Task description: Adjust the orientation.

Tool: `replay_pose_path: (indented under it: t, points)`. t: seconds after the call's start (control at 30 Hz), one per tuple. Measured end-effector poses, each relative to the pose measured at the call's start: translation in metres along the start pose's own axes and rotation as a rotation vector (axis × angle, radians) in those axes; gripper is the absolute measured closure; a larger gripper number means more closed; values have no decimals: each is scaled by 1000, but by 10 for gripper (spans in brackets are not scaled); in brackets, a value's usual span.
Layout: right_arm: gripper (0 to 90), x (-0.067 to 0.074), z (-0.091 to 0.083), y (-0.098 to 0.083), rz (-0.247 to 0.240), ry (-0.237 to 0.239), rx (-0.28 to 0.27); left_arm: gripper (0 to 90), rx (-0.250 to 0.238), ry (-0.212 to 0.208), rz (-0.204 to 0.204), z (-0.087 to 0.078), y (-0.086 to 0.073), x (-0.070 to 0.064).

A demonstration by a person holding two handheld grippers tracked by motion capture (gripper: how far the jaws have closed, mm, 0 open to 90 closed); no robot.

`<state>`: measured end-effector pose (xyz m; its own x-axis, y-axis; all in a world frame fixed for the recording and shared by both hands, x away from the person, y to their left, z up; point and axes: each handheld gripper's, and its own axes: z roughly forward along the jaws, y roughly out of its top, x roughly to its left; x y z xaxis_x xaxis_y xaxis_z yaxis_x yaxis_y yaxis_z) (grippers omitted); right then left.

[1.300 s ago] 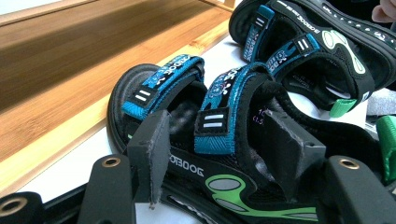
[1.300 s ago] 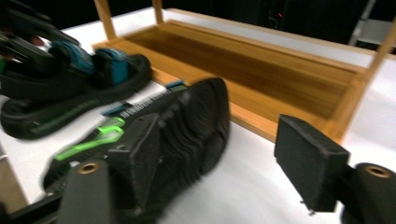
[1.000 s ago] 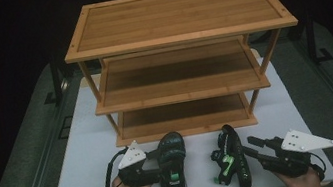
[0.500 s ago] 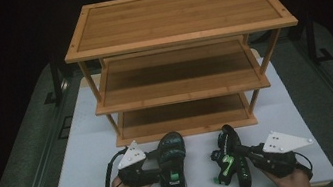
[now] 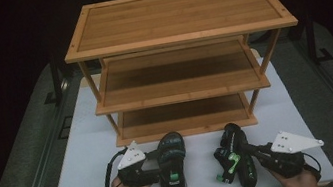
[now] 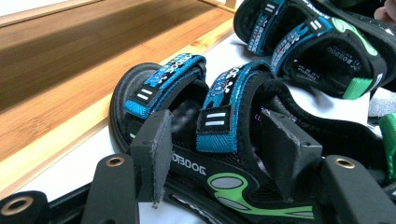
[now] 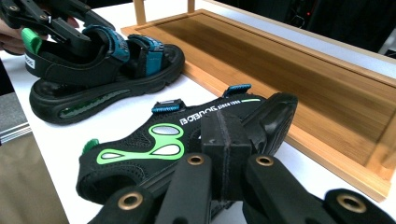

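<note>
White table (image 5: 87,151), slatted bamboo rack (image 5: 178,20); left gripper (image 6: 215,154) jaws spread round strappy sandal (image 6: 187,121), right gripper (image 7: 223,140) jaws clenched.

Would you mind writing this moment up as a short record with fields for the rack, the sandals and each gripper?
Rack: three-tier wooden shoe rack on the white table, all shelves bare
Left sandal: black, blue straps, upright on its sole in front of the rack
Right sandal: same style, tipped on its side
Left gripper: jaws apart, straddling the left sandal's side wall, not closed
Right gripper: jaws pressed together at the right sandal's edge; whether they pinch it is unclear
</note>
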<state>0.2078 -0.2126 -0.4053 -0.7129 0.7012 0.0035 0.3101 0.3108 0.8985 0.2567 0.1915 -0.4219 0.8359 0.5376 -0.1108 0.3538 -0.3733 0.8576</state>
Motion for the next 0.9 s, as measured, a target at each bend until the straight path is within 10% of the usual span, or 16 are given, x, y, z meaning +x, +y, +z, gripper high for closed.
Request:
replay_pose_path:
  t: [0.9]
  points:
    - [896,-23,-22,-15,64,-207,85,443,5,-5,4,-1,0,0]
